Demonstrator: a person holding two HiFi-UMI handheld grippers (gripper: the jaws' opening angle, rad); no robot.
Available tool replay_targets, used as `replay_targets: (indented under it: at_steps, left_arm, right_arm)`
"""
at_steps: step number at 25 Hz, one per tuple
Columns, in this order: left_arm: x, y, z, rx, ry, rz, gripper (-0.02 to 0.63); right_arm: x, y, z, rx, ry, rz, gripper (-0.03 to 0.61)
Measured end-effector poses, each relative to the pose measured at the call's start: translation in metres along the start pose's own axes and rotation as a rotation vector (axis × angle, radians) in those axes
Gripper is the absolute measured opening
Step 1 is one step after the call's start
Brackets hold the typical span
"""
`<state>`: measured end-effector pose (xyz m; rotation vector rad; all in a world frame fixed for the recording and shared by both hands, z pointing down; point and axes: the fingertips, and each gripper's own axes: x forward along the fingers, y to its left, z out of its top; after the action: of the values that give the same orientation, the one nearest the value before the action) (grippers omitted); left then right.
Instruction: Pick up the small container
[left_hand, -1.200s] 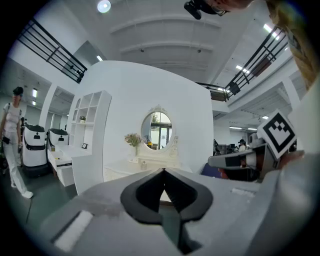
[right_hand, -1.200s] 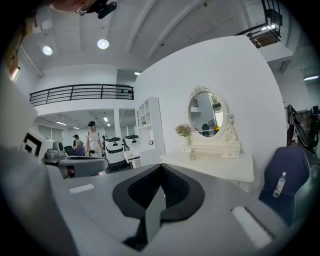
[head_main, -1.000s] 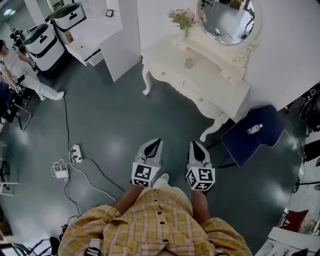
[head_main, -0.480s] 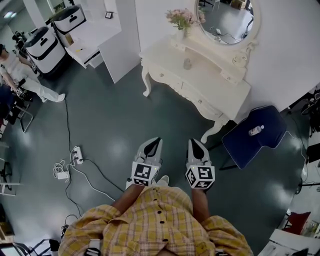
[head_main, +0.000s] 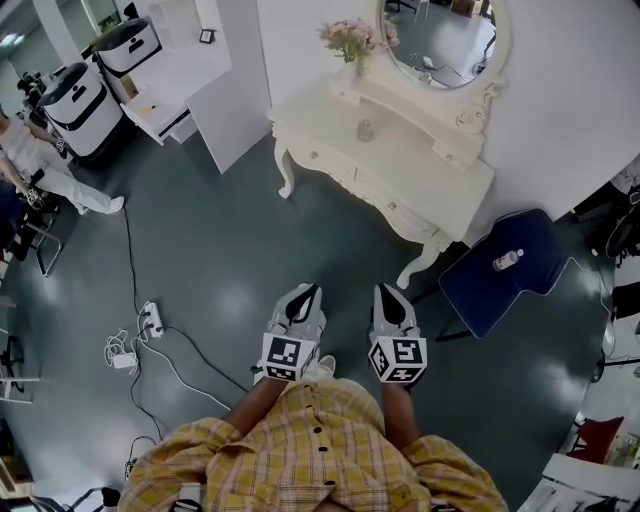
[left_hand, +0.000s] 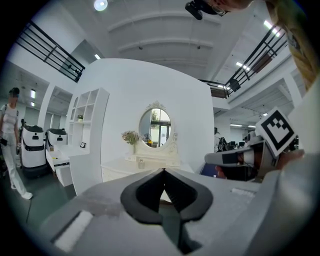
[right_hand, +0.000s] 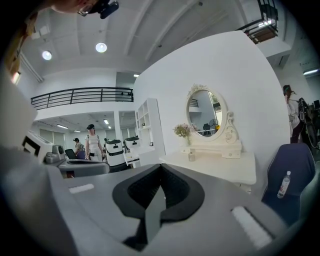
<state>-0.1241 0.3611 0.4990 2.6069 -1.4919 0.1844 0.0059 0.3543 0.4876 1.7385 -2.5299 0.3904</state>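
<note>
The small container (head_main: 365, 130), a little pale jar, stands on the white dressing table (head_main: 420, 175) in front of the mirror. It also shows far off in the left gripper view as the jar (left_hand: 141, 163) and in the right gripper view as the jar (right_hand: 191, 156). My left gripper (head_main: 313, 291) and right gripper (head_main: 384, 290) are held side by side over the dark floor, well short of the table. Both point toward it. Seen along its own jaws, the left gripper (left_hand: 163, 170) is shut and empty, and so is the right gripper (right_hand: 161, 166).
A vase of flowers (head_main: 347, 40) and an oval mirror (head_main: 440, 40) stand on the table. A blue chair (head_main: 505, 275) with a bottle (head_main: 507, 259) is at its right. A power strip with cables (head_main: 148, 322) lies on the floor at the left. White shelving (head_main: 190, 70), white machines (head_main: 75, 95) and a person (head_main: 45, 165) are far left.
Both grippers have edged forward toward the dressing table together with the person. Their jaws have stayed closed and empty.
</note>
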Motion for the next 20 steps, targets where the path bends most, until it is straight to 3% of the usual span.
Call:
replay_targets:
  at_steps: [20]
  left_arm:
    - [0.091,0.013,-0.008,-0.026,0.034,-0.042,-0.005]
  right_arm:
    - [0.057,-0.054,0.001,-0.003,0.03,-0.03,0.0]
